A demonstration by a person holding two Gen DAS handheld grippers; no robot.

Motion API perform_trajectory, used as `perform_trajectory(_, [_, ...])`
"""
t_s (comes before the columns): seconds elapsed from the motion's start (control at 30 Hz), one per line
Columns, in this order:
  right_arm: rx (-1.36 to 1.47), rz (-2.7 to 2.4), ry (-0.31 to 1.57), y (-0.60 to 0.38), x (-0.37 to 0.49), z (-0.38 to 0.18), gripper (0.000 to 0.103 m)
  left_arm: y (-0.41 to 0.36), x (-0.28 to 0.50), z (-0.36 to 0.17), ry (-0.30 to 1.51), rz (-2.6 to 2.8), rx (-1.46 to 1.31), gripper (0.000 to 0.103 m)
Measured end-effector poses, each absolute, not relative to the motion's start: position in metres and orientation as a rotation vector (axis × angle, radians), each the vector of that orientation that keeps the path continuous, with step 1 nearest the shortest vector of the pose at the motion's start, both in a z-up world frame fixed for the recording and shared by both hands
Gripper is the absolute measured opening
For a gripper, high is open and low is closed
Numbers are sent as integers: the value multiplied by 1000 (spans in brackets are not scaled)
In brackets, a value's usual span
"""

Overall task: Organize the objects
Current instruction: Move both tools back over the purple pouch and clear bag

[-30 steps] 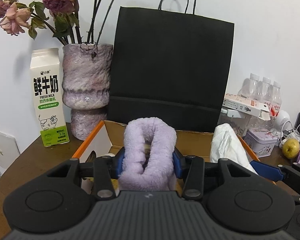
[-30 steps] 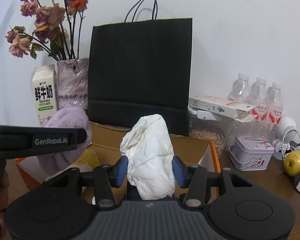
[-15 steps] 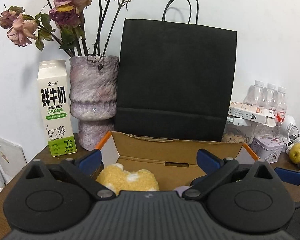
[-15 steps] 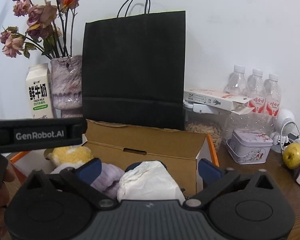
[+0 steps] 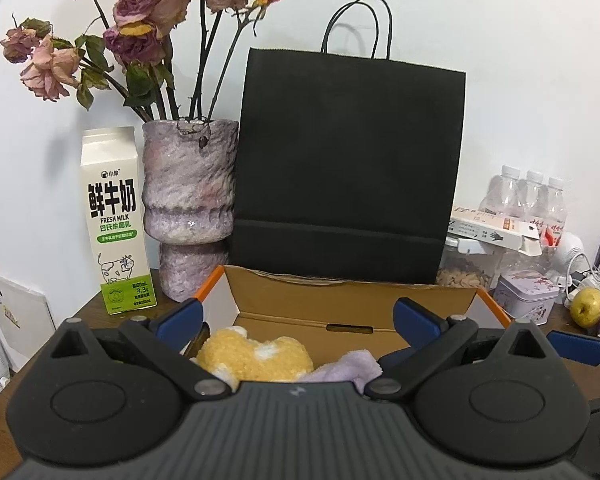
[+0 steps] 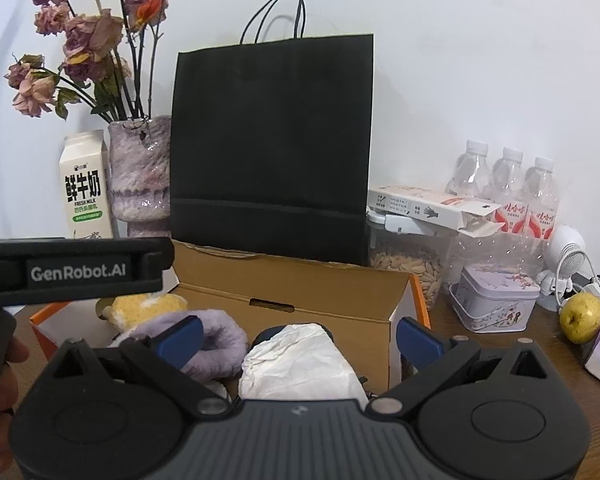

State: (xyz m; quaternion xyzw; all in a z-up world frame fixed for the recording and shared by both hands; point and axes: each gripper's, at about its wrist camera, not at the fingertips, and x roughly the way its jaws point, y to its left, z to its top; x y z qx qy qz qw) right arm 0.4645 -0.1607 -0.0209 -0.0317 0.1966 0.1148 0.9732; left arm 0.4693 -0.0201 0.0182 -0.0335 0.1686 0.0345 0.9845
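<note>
Left wrist view: the left tongs (image 5: 296, 320) stand wide open and empty; a second ago they pinched the purple fluffy band (image 5: 350, 366), which now lies in the cardboard box (image 5: 352, 306) beside the yellow plush (image 5: 256, 354). The right tongs (image 6: 298, 334) have likewise let go, spread wide over the white crumpled cloth (image 6: 296, 364) in the box. Both drops look finished. The black paper bag (image 5: 348, 168) stands right behind, vase (image 5: 188, 208) and milk carton (image 5: 116, 220) crowding the surface (image 5: 80, 312) leftward.

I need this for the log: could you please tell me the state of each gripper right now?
Left gripper: open, holding nothing, above the box.
Right gripper: open, holding nothing, above the white bundle.
</note>
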Motion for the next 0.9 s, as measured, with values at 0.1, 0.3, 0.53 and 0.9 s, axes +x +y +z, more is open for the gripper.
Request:
perform_trajectory(0.1, [-73, 231, 389, -160, 458, -19, 103, -19, 461, 21, 332, 68, -75, 103])
perform_trajectory(0.3, [-74, 221, 373, -163, 441, -15, 103, -14, 442, 26, 324, 73, -92, 103])
perform_trajectory(0.53, [-74, 217, 360, -170, 416, -13, 103, -8, 413, 28, 315, 74, -88, 103])
perform_trajectory(0.9, [-73, 220, 347, -179, 370, -18, 103, -3, 368, 20, 327, 61, -68, 103])
